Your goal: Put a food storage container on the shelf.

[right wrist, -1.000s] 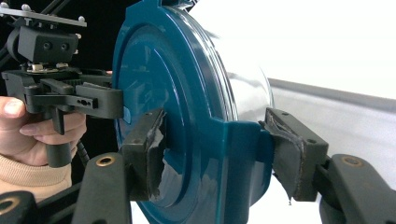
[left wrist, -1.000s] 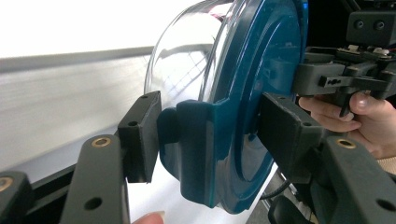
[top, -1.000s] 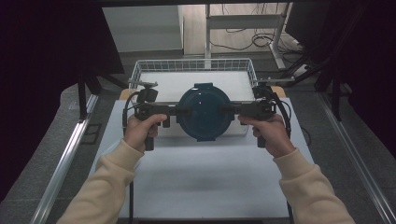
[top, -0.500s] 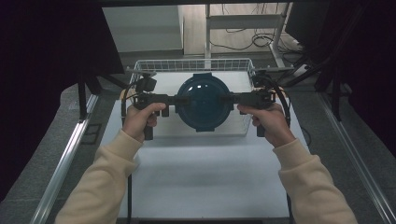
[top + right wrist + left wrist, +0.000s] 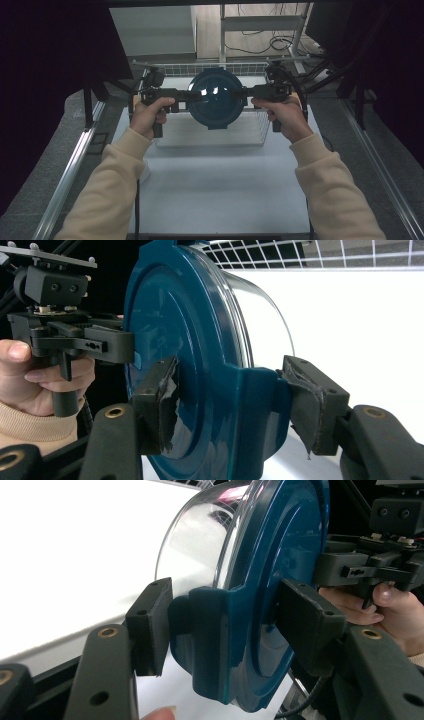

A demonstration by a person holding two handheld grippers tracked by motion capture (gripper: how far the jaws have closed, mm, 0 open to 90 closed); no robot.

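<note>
A round container with a dark blue lid and a clear body hangs in the air between both grippers, above the wire basket. Its lid faces the high camera. My left gripper is shut on the lid's left latch tab; in the left gripper view the pads press the blue tab from both sides. My right gripper is shut on the opposite tab, with its taped pads clamped against the lid.
The wire basket stands at the back of the white table, with its far rim near the table's rear edge. Metal rails run along both sides. Shelving and cables lie beyond the basket.
Both hands have carried the container up and away from the person, from just in front of the basket to above it. The grips look unchanged.
</note>
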